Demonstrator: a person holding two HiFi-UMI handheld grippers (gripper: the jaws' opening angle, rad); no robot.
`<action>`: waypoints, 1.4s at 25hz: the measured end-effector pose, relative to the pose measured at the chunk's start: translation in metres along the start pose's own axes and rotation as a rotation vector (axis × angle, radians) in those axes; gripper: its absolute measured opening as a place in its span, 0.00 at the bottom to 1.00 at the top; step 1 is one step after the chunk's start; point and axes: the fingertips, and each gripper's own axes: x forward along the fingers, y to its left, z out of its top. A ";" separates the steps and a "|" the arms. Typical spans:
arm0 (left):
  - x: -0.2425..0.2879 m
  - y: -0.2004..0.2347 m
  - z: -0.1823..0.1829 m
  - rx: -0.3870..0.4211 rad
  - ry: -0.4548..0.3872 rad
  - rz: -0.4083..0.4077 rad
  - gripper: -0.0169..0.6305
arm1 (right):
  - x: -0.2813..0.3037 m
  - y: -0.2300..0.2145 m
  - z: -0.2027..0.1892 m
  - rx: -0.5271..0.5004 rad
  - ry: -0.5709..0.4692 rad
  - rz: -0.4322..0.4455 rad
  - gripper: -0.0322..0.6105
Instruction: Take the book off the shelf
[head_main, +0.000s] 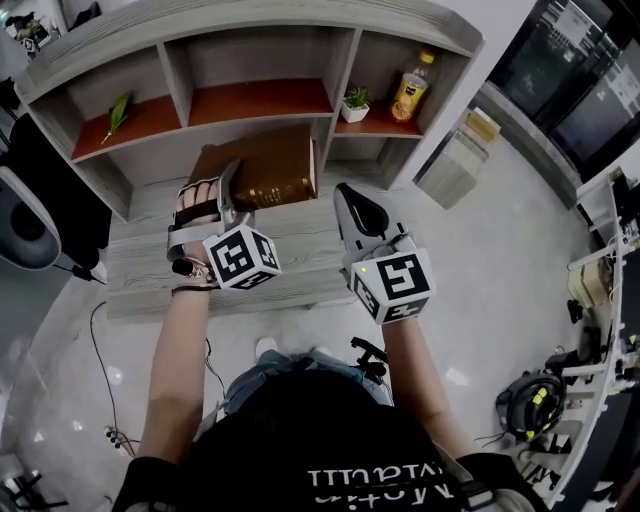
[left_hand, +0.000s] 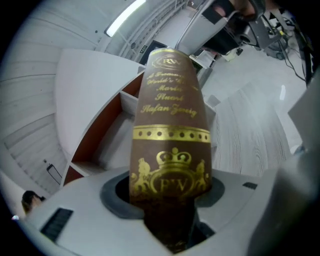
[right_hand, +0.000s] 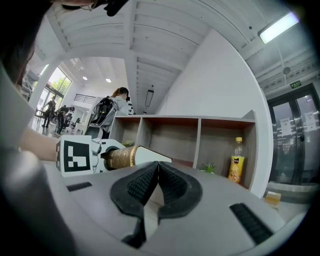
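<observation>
A brown book (head_main: 262, 165) with gold print is clamped by its spine end in my left gripper (head_main: 231, 186), in front of the grey shelf unit (head_main: 250, 58), level with its lower middle bay. In the left gripper view the book's spine (left_hand: 170, 130) rises straight out from between the jaws of the left gripper (left_hand: 171, 210). My right gripper (head_main: 350, 200) hovers just right of the book, shut and empty. In the right gripper view its black ribbed pads (right_hand: 170, 185) meet, and the book (right_hand: 120, 156) shows to the left.
A yellow drink bottle (head_main: 411, 88) and a small potted plant (head_main: 355, 101) stand in the right bay. A green leafy item (head_main: 118, 110) lies in the left bay. A low wooden ledge (head_main: 140, 270) runs below. Cables (head_main: 100, 330) trail on the floor. People (right_hand: 110, 112) stand far off.
</observation>
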 end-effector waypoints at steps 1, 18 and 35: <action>-0.001 -0.002 0.000 -0.033 0.008 -0.003 0.38 | -0.001 -0.003 -0.001 0.001 0.002 0.004 0.07; -0.008 -0.038 0.005 -0.466 0.037 -0.054 0.38 | -0.002 -0.023 -0.012 0.032 -0.015 0.048 0.07; -0.032 -0.016 -0.012 -1.026 -0.062 -0.025 0.38 | -0.002 -0.020 -0.016 0.065 -0.029 0.009 0.07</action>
